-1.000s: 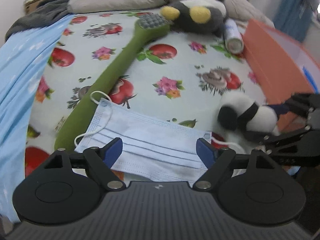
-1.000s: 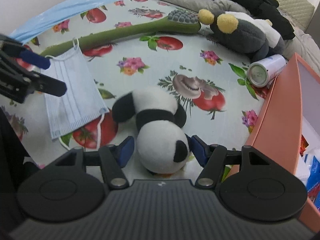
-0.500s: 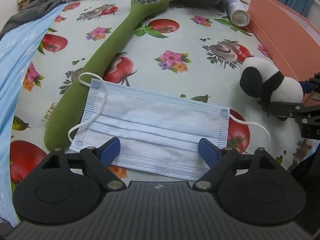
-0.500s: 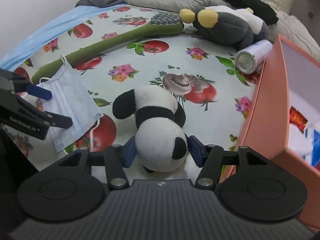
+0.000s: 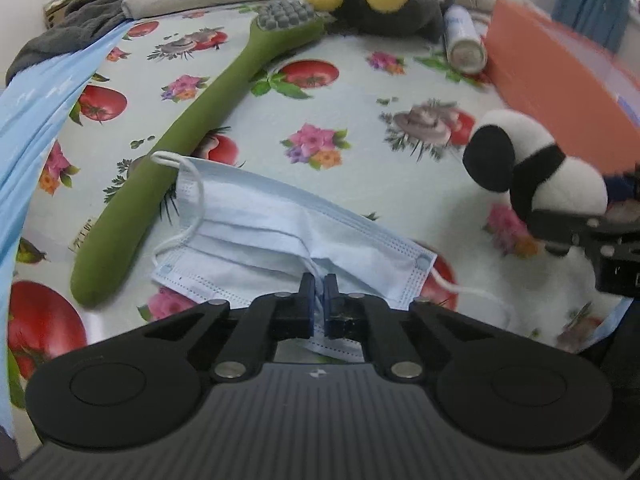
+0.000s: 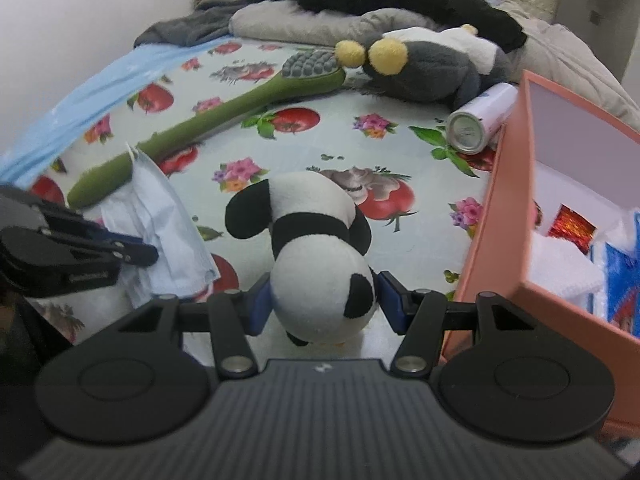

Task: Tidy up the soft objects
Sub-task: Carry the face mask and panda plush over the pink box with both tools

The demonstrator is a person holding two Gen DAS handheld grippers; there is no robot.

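The left gripper point(image 5: 319, 292) pinches the blue face mask point(image 5: 280, 240) on the bed point(image 5: 360, 184). The right gripper point(image 6: 320, 300) clamps the panda plush point(image 6: 320, 248) (only its view shows inside the orange box point(image 6: 508, 216)).

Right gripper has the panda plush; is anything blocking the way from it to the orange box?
Nothing visible does. The panda plush sits between the right gripper's pads, right beside the orange box. Only its near wall lies between; the top is open.

No text can be read. A small white tag point(image 5: 81, 236) on the green plush brush point(image 5: 168, 168), left of the jaws, bears illegible marks.
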